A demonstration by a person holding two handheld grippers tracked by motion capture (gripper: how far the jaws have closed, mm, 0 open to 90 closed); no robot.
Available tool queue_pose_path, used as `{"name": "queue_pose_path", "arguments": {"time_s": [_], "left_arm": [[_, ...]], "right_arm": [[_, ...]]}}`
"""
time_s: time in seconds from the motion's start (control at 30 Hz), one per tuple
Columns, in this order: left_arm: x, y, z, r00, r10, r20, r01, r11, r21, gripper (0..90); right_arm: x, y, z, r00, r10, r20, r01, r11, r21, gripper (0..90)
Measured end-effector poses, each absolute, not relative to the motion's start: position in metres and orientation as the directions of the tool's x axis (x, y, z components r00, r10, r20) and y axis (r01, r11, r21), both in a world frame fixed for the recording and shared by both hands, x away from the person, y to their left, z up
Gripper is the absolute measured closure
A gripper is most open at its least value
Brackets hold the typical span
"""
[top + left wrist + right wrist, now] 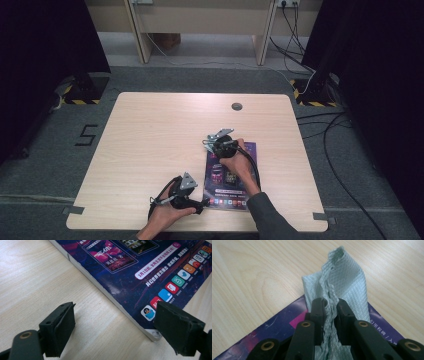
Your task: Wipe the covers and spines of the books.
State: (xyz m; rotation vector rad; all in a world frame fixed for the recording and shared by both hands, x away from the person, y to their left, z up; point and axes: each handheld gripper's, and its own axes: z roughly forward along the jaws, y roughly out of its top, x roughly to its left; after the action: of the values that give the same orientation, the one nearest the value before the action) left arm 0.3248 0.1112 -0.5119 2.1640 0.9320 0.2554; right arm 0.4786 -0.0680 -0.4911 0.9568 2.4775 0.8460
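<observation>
Pale woodgrain table (pixel 150 130), glossy magazine (pixel 130 277), right tongs (pixel 329 312) pinching waffle-textured cloth (pixel 344 277), left tongs (pixel 112 325) spread wide.

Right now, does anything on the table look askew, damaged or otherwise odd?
Nothing looks damaged or spilled. The magazine lies flat near the table's front edge. The right gripper pinches a bunched pale cloth over the magazine's far corner; the left gripper sits open, straddling its near corner.
</observation>
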Motion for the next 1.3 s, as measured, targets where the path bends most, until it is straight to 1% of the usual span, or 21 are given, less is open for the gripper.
{"name": "queue_pose_path", "arguments": {"time_s": [0.17,0.2,0.47,0.57,0.63,0.73,0.87,0.93,1.2,1.3], "left_arm": [[0.325,0.111,-0.512,0.713,0.693,-0.107,0.543,-0.449,0.710,16.3],[0.324,0.111,-0.512,0.712,0.693,-0.109,0.544,-0.447,0.710,16.3],[0.325,0.112,-0.512,0.711,0.694,-0.112,0.546,-0.445,0.710,15.9],[0.325,0.112,-0.513,0.709,0.695,-0.116,0.550,-0.442,0.708,15.5],[0.325,0.112,-0.512,0.709,0.696,-0.114,0.549,-0.443,0.709,15.4],[0.326,0.112,-0.513,0.708,0.697,-0.119,0.552,-0.439,0.709,15.3],[0.326,0.111,-0.513,0.707,0.697,-0.116,0.551,-0.441,0.708,14.9],[0.325,0.111,-0.513,0.705,0.699,-0.117,0.552,-0.438,0.709,14.9],[0.325,0.111,-0.513,0.707,0.698,-0.112,0.548,-0.442,0.710,14.7],[0.325,0.112,-0.513,0.707,0.698,-0.112,0.548,-0.442,0.710,14.6]], "right_arm": [[0.481,-0.084,-0.491,-0.693,0.716,-0.083,0.513,0.572,0.640,79.6],[0.481,-0.089,-0.490,-0.677,0.732,-0.083,0.529,0.562,0.636,79.5],[0.481,-0.157,-0.491,-0.574,0.816,-0.073,0.593,0.475,0.650,79.5],[0.475,-0.173,-0.491,-0.564,0.823,-0.071,0.596,0.465,0.654,79.4],[0.469,-0.176,-0.491,-0.575,0.815,-0.069,0.590,0.472,0.656,79.2],[0.456,-0.174,-0.491,-0.613,0.784,-0.096,0.559,0.516,0.649,79.2],[0.438,-0.165,-0.492,-0.659,0.748,-0.078,0.531,0.536,0.657,78.8],[0.436,-0.158,-0.491,-0.679,0.731,-0.067,0.524,0.547,0.653,78.4],[0.425,-0.098,-0.493,-0.778,0.627,-0.042,0.447,0.600,0.664,77.9],[0.416,-0.082,-0.493,-0.809,0.587,-0.036,0.421,0.621,0.661,77.8]]}}
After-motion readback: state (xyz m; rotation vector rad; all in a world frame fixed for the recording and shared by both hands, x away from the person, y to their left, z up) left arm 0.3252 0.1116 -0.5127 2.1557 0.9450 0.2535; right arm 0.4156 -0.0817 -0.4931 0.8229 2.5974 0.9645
